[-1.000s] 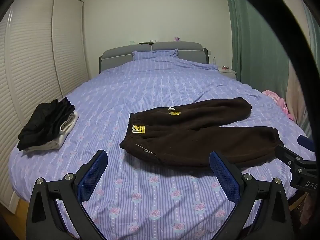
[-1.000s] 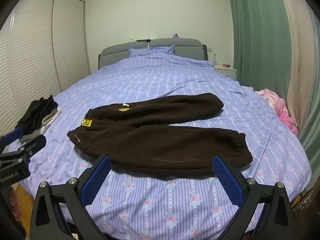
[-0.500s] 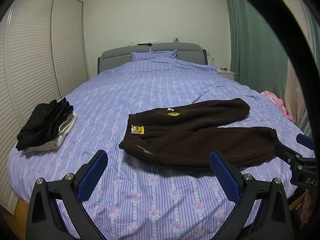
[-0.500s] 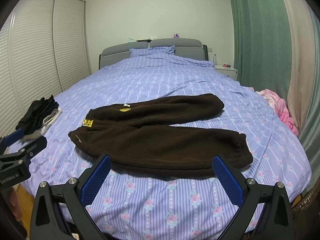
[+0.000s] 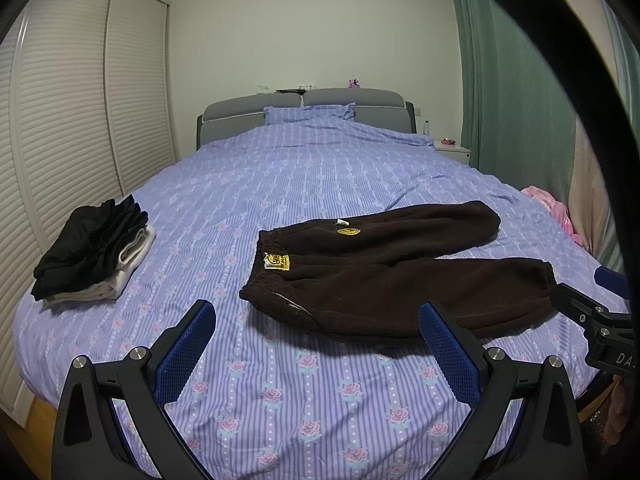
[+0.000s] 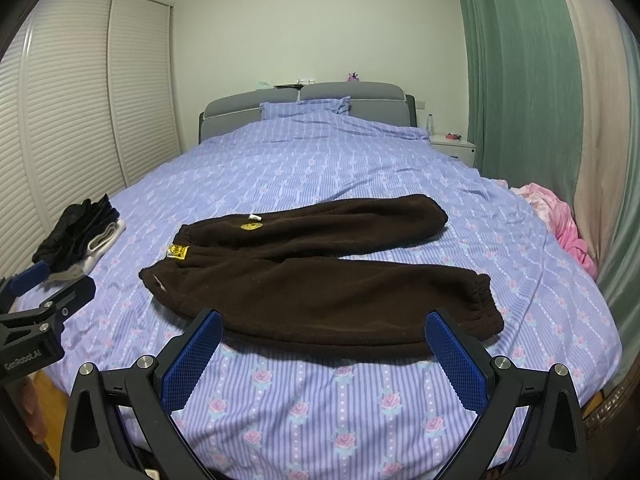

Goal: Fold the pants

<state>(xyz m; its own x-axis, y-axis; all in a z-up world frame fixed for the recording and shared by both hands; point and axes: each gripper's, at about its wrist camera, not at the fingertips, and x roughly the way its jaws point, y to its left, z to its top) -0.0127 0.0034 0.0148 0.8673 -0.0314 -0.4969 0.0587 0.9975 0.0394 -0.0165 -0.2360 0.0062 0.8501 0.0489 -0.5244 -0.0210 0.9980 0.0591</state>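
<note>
Pants (image 5: 392, 268) lie flat on the bed (image 5: 320, 168), waistband at 9 o'clock and legs splayed toward 3, ready for folding, while the left gripper (image 5: 316, 340) and right gripper (image 6: 324, 344) hover with fingers wide and empty at 6 o'clock, barely nearer than a second ago.

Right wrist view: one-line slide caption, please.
Open right gripper hovers before dark brown fleece pants spread flat on a purple floral bedspread.
</note>
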